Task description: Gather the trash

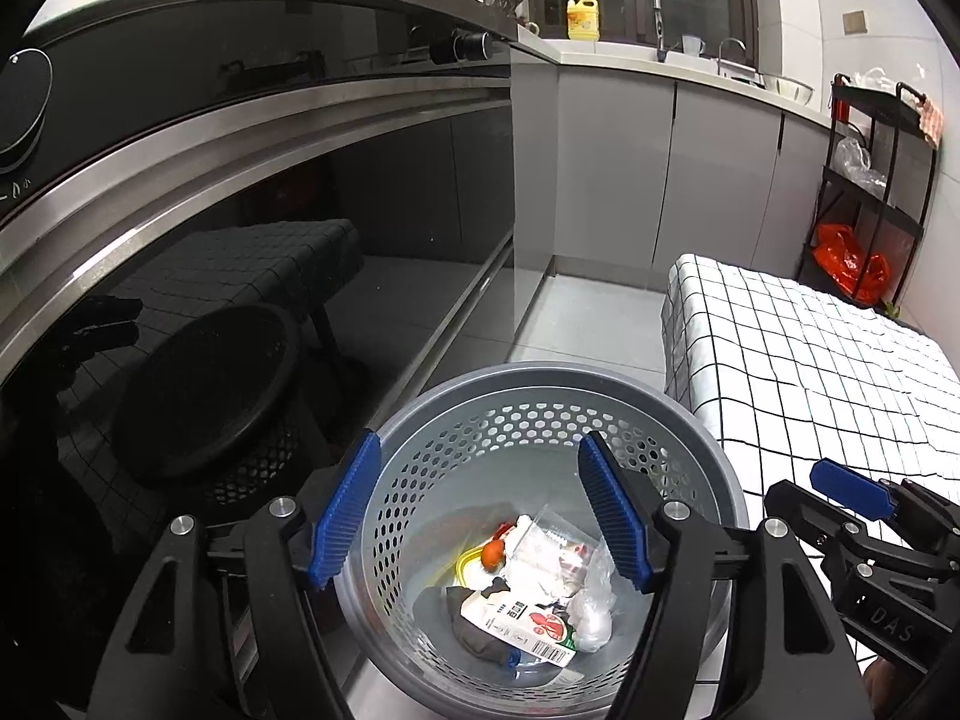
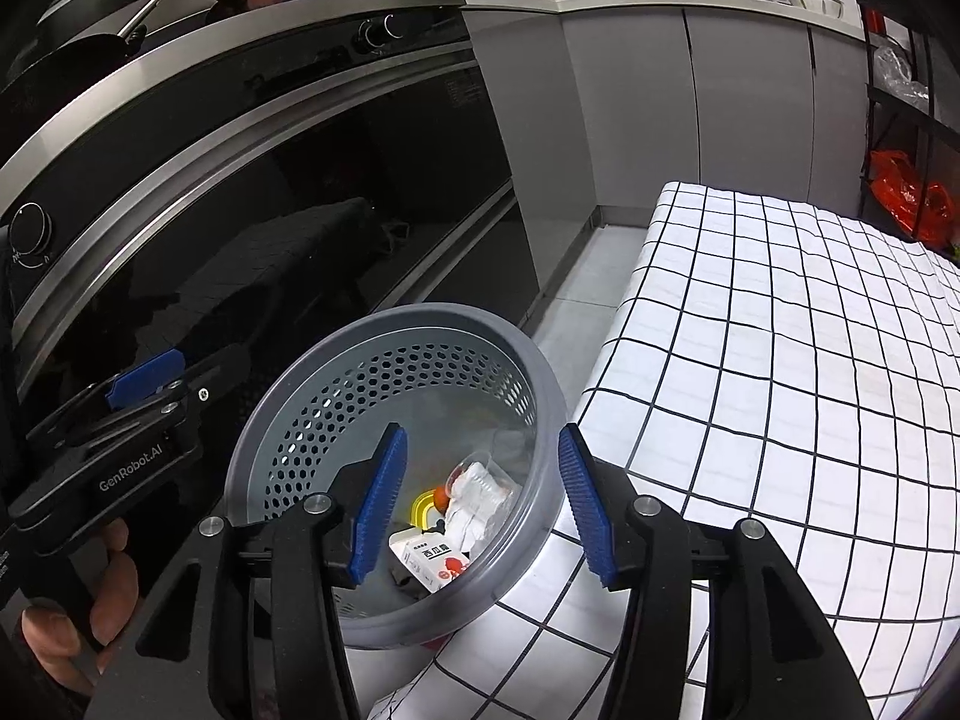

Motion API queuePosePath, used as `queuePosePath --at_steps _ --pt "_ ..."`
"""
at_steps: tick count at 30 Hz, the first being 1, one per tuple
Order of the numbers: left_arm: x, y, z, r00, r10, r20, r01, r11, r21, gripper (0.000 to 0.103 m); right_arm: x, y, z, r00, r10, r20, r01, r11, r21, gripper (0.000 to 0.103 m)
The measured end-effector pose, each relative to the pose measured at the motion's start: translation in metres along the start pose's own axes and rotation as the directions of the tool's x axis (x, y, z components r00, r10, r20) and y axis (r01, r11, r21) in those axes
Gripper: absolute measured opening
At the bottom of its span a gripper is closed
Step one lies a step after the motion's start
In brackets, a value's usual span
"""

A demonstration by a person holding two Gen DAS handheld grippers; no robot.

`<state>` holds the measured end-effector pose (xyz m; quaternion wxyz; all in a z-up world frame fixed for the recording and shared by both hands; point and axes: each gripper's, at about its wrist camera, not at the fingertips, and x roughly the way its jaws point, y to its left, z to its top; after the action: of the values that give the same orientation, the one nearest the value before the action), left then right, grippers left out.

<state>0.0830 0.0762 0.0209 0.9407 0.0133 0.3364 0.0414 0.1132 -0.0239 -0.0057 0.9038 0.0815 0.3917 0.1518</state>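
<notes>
Both the left gripper point(image 1: 480, 510) and right gripper point(image 2: 480, 504) are hanging released and empty over the perforated bin point(image 1: 522, 384), where the trash point(image 1: 534, 594) is lying; nudging its rim risks tipping it against the checked desk point(image 2: 780, 360).

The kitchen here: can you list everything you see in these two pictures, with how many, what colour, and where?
bin: one, grey, perforated, on the floor beside the table
trash: several pieces, white, red, yellow, dark, in the bin's bottom
table: one, white cloth with black grid, right of the bin
oven: one, black glass and steel, left
cabinets: grey, at the back
bottle: one, yellow, on the back counter
rack: one, black, far right
bag: one, orange-red, low on the rack
left tongs: one, black with blue pads, open, empty, over the bin
right tongs: one, same colours, open, empty, over the bin
hand: one, gripping the left tongs
</notes>
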Motion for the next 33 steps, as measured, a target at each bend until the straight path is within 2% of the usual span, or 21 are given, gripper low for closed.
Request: queuePosePath --at_steps 8,17,21,33 --pt "-0.0011 -0.0001 -0.0001 1.0 -0.005 0.011 0.005 1.0 0.001 0.071 -0.0006 0.0005 -0.0003 1.0 -0.004 0.006 0.004 1.0 -0.003 0.055" --pt "-0.0057 0.001 0.0002 0.999 -0.002 0.035 0.002 1.0 -0.002 0.083 -0.0027 0.0011 0.002 1.0 -0.009 0.019 0.009 1.0 -0.006 0.06" --pt "-0.0081 0.0008 0.0006 0.999 -0.002 0.049 0.002 1.0 -0.004 0.091 -0.0029 0.0005 0.0018 1.0 -0.011 0.022 0.011 1.0 -0.005 0.062" --pt "-0.0091 0.0012 0.0007 0.998 0.003 0.058 -0.002 1.0 -0.004 0.096 -0.0042 0.0017 0.001 1.0 -0.015 0.024 0.015 1.0 -0.008 0.064"
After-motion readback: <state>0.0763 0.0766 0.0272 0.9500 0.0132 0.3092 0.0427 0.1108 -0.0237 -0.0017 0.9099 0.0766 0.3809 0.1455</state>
